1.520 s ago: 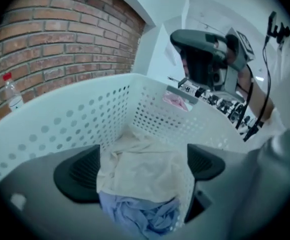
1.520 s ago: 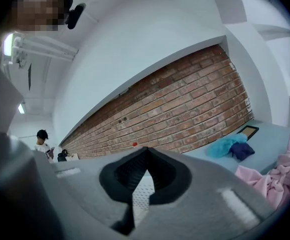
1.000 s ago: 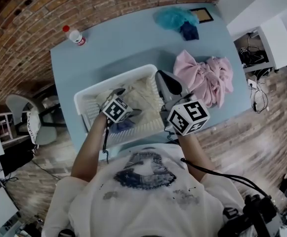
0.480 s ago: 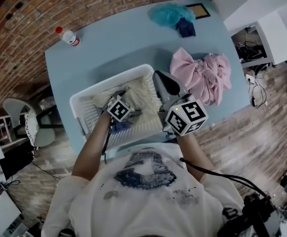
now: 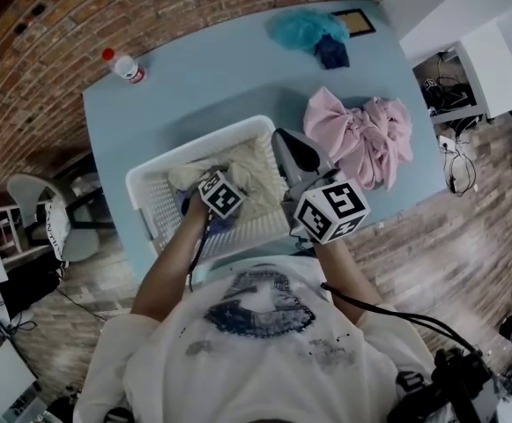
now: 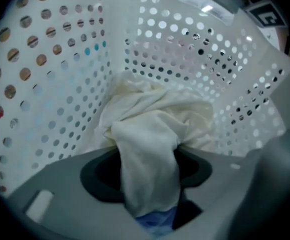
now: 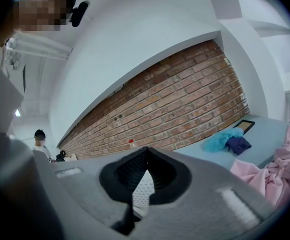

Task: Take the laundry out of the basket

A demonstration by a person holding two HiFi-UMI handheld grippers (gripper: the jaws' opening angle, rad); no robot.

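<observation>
**Desk:** What does the head view give you?

**Operator:** I have the white basket at the near edge of the tabletop, towards its left corner. My left gripper points steeply down into it, onto a cream cloth. My right gripper hovers over the basket's right rim. A pink pile of laundry lies by the right edge, outside the basket. A teal cloth and a dark blue cloth touch each other at the far right corner, and a bottle stands at the far left corner.

**Desk:** And the left gripper view?

**Operator:** The jaws have just been closing, and I see them clamped on a fold of the cream cloth. The rest of it is heaped against the perforated wall. Under the pinched fold shows a scrap of blue fabric (I cannot tell what it belongs to).

**Desk:** Right gripper view?

**Operator:** The jaws meet at their tips with nothing gripped. I see a bit of basket mesh through the gap below the tips. Beyond them runs a brick wall.
</observation>
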